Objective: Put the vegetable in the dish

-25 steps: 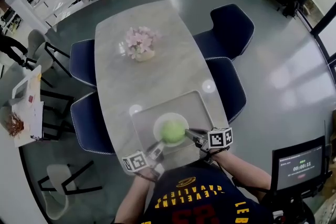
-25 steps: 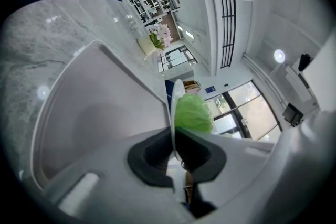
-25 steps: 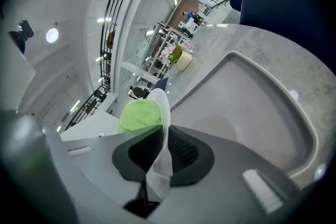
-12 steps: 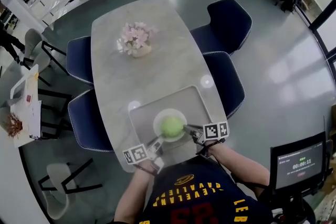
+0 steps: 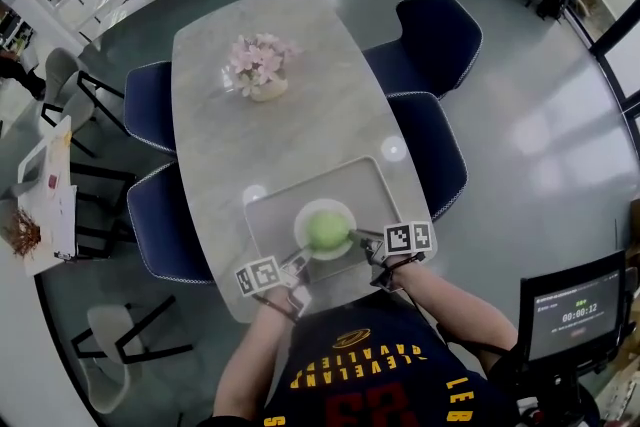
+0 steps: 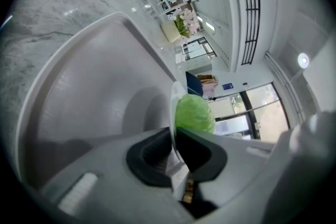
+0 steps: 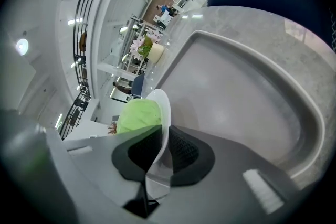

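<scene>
My left gripper (image 6: 172,134) has the near rim of the white dish (image 5: 304,218) standing edge-on between its two dark pads. Its jaws have just been opening a little, yet I can make out no gap on either side of the rim, so the pads look to be against it. My right gripper (image 7: 164,131) takes the opposite side of the same dish: its pads are closed on the thin white rim, one pad inside the bowl and one outside.

The vegetable (image 5: 326,231), a round pale green cabbage, sits in the middle of the dish, between my two grippers and touching neither. In both gripper views it bulges above the rim.

The dish is inside the grey tray (image 5: 350,183), toward the tray's near side, low against the tray floor. I cannot tell whether its base rests on the floor or hangs just above it. The tray lies at my end of the pale marble table (image 5: 270,130), its raised edge curving round the dish.

Further up the table, well apart from the tray, stands a pot of pink flowers (image 5: 258,65). Dark blue chairs (image 5: 440,27) line both long sides of the table
</scene>
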